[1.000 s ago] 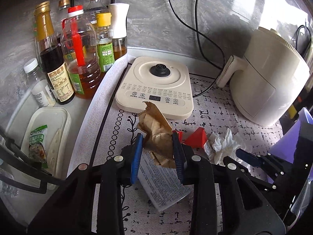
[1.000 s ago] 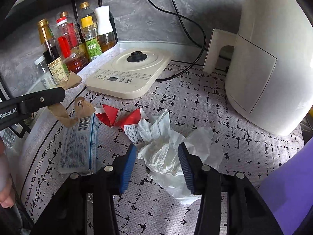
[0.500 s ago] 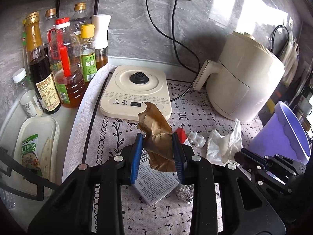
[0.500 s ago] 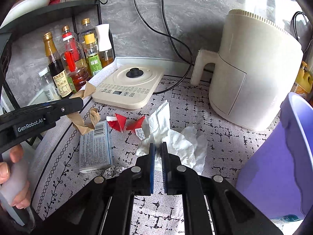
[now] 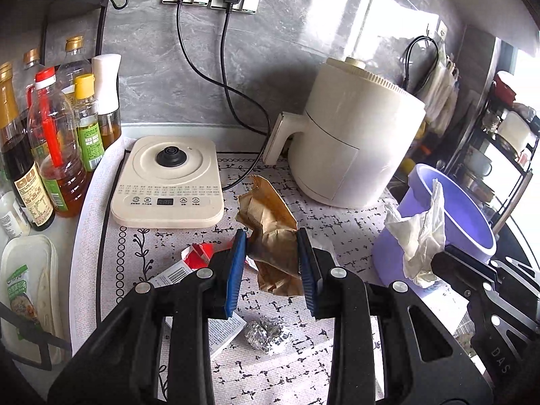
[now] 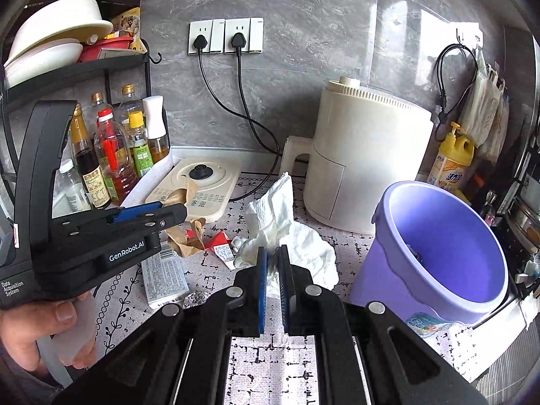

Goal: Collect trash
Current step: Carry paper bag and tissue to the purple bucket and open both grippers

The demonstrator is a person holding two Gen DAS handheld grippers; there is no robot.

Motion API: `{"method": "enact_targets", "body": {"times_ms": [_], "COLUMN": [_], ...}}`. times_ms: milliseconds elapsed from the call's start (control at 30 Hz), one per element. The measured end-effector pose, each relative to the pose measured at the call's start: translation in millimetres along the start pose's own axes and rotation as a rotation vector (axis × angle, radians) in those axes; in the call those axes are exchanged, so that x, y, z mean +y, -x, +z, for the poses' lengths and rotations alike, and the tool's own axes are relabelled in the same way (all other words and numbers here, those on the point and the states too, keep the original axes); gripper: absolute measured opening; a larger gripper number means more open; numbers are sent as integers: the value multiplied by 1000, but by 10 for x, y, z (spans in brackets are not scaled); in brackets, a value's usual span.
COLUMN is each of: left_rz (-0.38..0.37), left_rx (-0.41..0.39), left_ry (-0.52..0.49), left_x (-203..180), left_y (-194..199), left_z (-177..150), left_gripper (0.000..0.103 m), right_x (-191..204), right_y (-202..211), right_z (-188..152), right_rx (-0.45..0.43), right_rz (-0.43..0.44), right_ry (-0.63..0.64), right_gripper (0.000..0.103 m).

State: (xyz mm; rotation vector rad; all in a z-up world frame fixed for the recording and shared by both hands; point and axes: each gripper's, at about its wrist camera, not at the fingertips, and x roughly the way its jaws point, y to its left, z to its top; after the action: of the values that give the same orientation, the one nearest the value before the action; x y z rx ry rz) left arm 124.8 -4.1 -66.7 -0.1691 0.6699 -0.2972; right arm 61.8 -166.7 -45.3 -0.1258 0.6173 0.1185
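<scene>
On the patterned counter mat [image 5: 337,236], nearest the cameras, bare mat shows beneath both tools. A crumpled foil ball [image 5: 266,332] lies low, beside a flat printed packet [image 6: 163,275]; red torn wrapper scraps [image 6: 219,241] sit just beyond. The mat's left border carries a black vine print; a pale ribbed strip edges it.

Left gripper [image 5: 271,263]: blue pads part-way closed, clamped on a creased brown paper bag [image 5: 270,229], stiff and folded, held above the mat. Right gripper [image 6: 272,271]: pads nearly together, pinching a soft white crumpled tissue [image 6: 280,222], which stands up in a loose plume.

To the right, a lilac plastic bin [image 6: 445,253], round rim, mouth open and tilted toward the right wrist camera, stands at the mat's right edge, near the tissue. In the left wrist view the tissue hangs in front of the bin's rim.

Farther back: a flat cream kettle base [image 5: 168,182], a tall cream air fryer [image 6: 364,155] with ribbed top, glass and plastic oil bottles [image 5: 50,141] at left. Grey marbled wall, two black plugs in sockets [image 6: 226,37].
</scene>
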Motion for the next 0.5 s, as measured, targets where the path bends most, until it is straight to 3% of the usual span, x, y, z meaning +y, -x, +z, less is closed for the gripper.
{"method": "enact_targets", "body": {"times_ms": [500], "left_rz": [-42], "left_rx": [-88], "left_ry": [-55], "left_x": [-711], "left_y": [120], "left_z": [295], "left_gripper": [30], "right_x": [-555], "right_y": [451], "right_z": [173], "right_rx": [-139], "right_rz": [-43], "right_ry": [-31], "right_gripper": [8]}}
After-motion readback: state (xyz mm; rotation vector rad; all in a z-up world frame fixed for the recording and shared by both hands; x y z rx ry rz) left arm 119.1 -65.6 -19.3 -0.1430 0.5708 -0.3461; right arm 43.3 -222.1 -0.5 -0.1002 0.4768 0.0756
